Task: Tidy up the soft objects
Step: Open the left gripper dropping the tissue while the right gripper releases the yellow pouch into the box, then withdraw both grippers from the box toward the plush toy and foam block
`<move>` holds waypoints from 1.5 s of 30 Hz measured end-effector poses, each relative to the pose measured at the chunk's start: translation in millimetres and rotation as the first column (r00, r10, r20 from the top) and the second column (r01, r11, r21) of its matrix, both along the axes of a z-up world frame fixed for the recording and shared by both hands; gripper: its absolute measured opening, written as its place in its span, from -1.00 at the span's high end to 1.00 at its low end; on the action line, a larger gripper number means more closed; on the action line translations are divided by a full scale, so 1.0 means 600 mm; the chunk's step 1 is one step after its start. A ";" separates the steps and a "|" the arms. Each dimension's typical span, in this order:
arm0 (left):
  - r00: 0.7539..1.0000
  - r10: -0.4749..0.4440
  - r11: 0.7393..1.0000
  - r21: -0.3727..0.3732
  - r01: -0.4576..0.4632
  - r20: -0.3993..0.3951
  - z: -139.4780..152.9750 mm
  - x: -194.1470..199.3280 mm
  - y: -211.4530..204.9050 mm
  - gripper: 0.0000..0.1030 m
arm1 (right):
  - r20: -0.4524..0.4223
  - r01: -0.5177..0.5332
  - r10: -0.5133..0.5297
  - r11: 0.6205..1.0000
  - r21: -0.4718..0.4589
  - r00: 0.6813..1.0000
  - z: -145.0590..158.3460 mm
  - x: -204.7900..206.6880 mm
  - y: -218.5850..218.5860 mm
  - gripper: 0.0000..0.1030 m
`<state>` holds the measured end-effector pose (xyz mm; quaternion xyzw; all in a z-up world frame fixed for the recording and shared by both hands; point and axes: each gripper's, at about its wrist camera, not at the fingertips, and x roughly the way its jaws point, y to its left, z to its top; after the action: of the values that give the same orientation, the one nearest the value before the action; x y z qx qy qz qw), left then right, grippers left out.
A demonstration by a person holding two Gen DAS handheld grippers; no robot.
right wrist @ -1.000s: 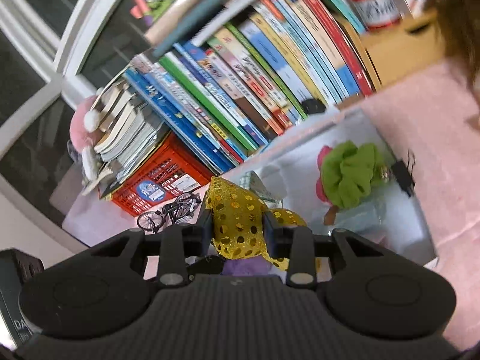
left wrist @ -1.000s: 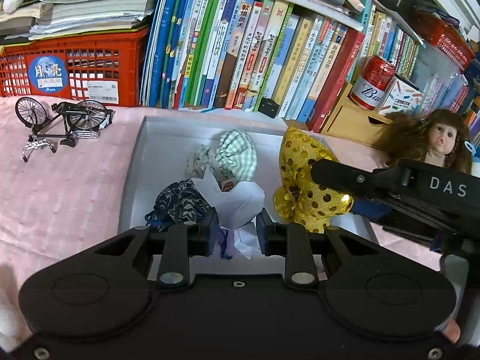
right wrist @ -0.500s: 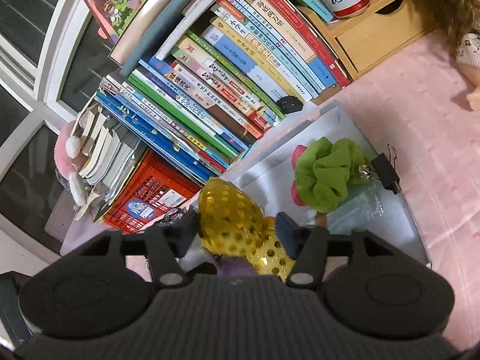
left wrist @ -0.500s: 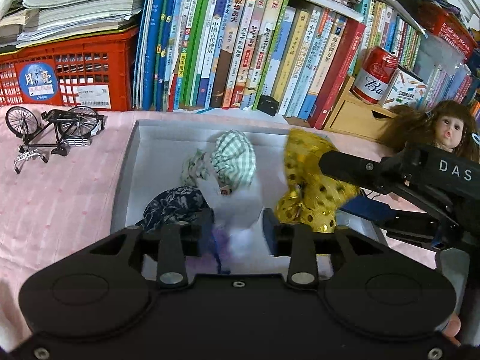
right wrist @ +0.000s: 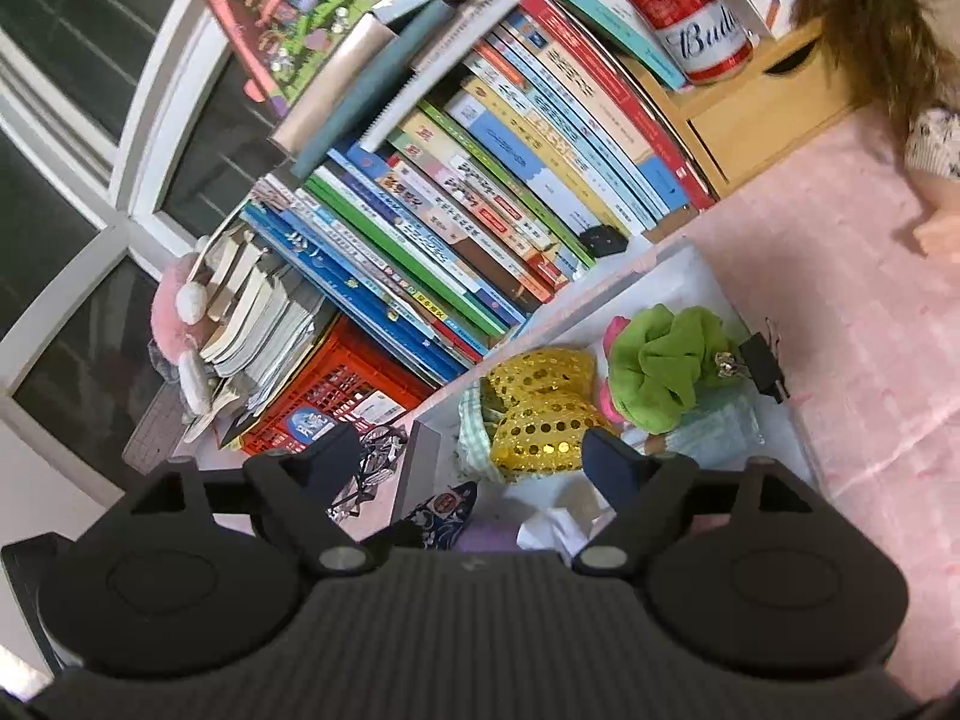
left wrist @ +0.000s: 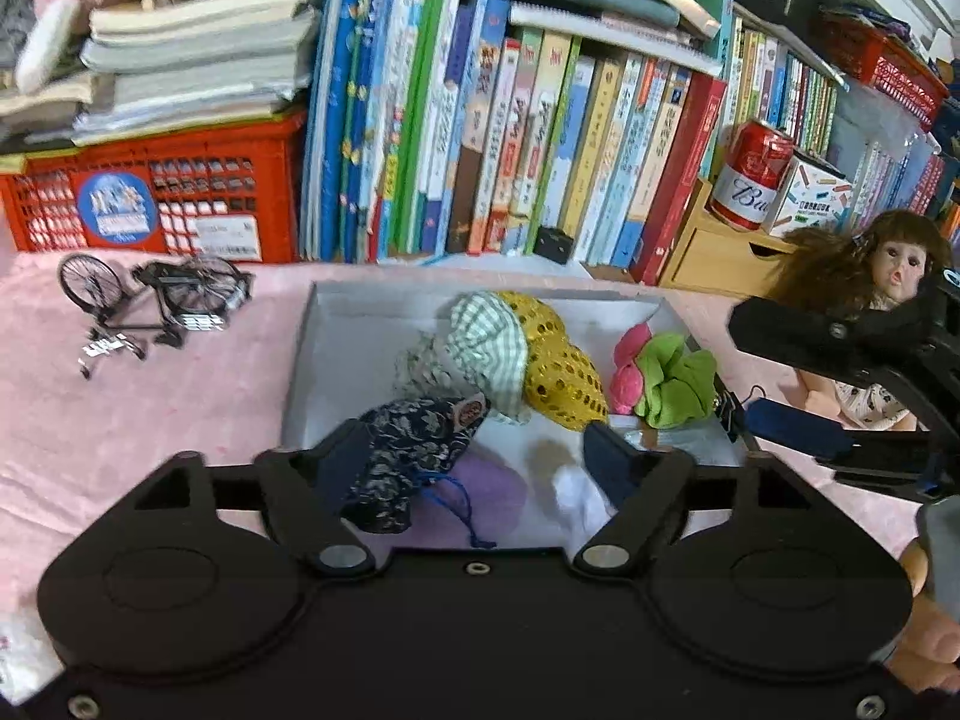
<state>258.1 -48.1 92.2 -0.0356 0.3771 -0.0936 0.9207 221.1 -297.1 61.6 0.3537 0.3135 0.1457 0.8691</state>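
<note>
A grey tray (left wrist: 300, 360) on the pink cloth holds the soft things. A gold sequin pouch (left wrist: 561, 369) lies loose against a green check cloth (left wrist: 486, 342), with a green scrunchie (left wrist: 675, 381) and a pink one (left wrist: 630, 360) to their right. My left gripper (left wrist: 477, 462) hangs over the tray's near end, its jaws opening. A dark floral pouch (left wrist: 414, 441), a lilac piece (left wrist: 480, 495) and a white cloth (left wrist: 576, 495) lie untouched below it. My right gripper (right wrist: 471, 465) is opening too. The gold sequin pouch (right wrist: 540, 414) lies free in the tray (right wrist: 600, 294) ahead of it.
A row of upright books (left wrist: 510, 138) and a red crate (left wrist: 156, 204) stand behind the tray. A model bicycle (left wrist: 150, 306) lies to the left. A doll (left wrist: 870, 276), a red can (left wrist: 750, 174) on a wooden drawer box, and a binder clip (right wrist: 759, 360) at the tray's right edge.
Both grippers went from shut to wide apart. The white and lilac cloth left the left fingers and lies in the tray. The gold pouch left the right fingers and lies beside the check cloth.
</note>
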 end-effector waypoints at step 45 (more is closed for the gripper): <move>0.939 -0.081 0.996 -0.013 0.090 0.334 0.021 -0.386 0.083 -0.89 | 0.380 0.128 0.080 0.861 -0.491 0.922 0.043 -0.358 0.023 -1.00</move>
<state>26.4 1.9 104.7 -0.0156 0.2162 -0.1434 0.9656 6.4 -283.1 87.4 0.0807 0.1581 0.1139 0.9775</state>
